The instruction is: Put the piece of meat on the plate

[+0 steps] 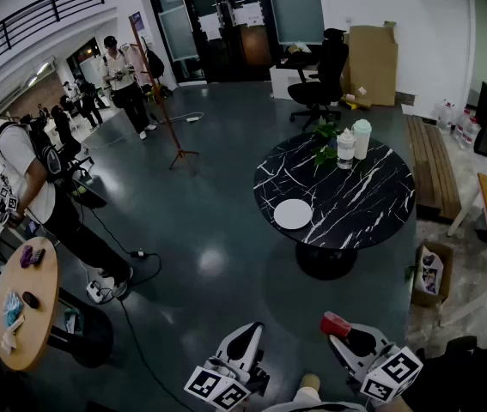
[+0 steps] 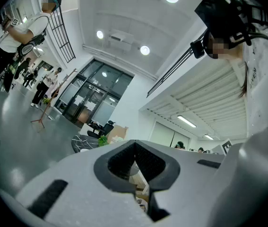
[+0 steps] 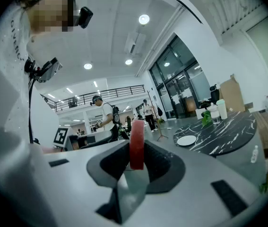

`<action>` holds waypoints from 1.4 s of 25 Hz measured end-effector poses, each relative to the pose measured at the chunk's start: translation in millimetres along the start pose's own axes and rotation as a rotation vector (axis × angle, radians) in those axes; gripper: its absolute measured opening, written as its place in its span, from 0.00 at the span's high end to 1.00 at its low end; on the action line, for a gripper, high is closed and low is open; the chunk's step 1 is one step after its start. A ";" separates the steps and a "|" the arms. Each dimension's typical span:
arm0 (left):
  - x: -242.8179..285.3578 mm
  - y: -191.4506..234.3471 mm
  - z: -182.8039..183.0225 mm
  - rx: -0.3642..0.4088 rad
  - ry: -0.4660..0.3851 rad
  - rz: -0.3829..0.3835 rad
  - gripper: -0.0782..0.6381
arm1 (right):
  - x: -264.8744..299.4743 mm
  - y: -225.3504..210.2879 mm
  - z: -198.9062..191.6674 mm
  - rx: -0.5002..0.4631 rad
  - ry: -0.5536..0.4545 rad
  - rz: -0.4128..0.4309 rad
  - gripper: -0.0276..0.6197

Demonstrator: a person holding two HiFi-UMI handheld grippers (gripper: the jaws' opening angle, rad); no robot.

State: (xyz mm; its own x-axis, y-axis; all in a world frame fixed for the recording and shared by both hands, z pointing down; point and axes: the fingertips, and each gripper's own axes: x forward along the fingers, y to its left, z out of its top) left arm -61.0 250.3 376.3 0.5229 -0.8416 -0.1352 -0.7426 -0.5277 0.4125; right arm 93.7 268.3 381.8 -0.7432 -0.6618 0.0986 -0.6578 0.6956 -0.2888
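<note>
The right gripper (image 3: 136,158) has its fingers closed narrowly on the piece of meat (image 3: 136,137) — a red slab standing on edge between the pads, its top poking out above the fingertips. The left gripper (image 2: 134,159) holds nothing, its fingers pressed together at the tips. Well ahead of both pairs of fingers, the white plate (image 1: 292,214) lies near the edge of a round black table (image 1: 372,209) — far from the meat.
</note>
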 end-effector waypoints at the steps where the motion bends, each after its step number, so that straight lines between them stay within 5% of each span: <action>1: 8.2 3.4 0.0 -0.006 0.000 0.005 0.88 | 4.5 -6.5 3.1 0.001 -0.001 0.005 0.82; 16: 71.8 44.1 -16.5 -0.032 0.030 0.065 0.88 | 44.9 -72.7 1.3 0.054 0.021 0.026 0.82; 26: 183.9 94.7 -42.7 -0.114 0.077 -0.044 0.88 | 94.9 -148.9 10.6 0.070 0.066 -0.087 0.82; 30: 239.7 124.2 -24.8 -0.056 0.074 -0.109 0.88 | 143.4 -179.7 23.4 0.035 0.079 -0.088 0.82; 35: 275.8 170.0 -11.8 -0.053 0.076 -0.086 0.88 | 202.1 -205.5 32.3 0.059 0.103 -0.074 0.82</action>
State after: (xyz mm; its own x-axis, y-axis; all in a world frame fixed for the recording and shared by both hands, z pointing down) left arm -38.1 -70.2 419.8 0.6158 -0.7810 -0.1042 -0.6711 -0.5892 0.4500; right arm 82.7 -17.4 430.4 -0.7037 -0.6762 0.2181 -0.7050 0.6264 -0.3325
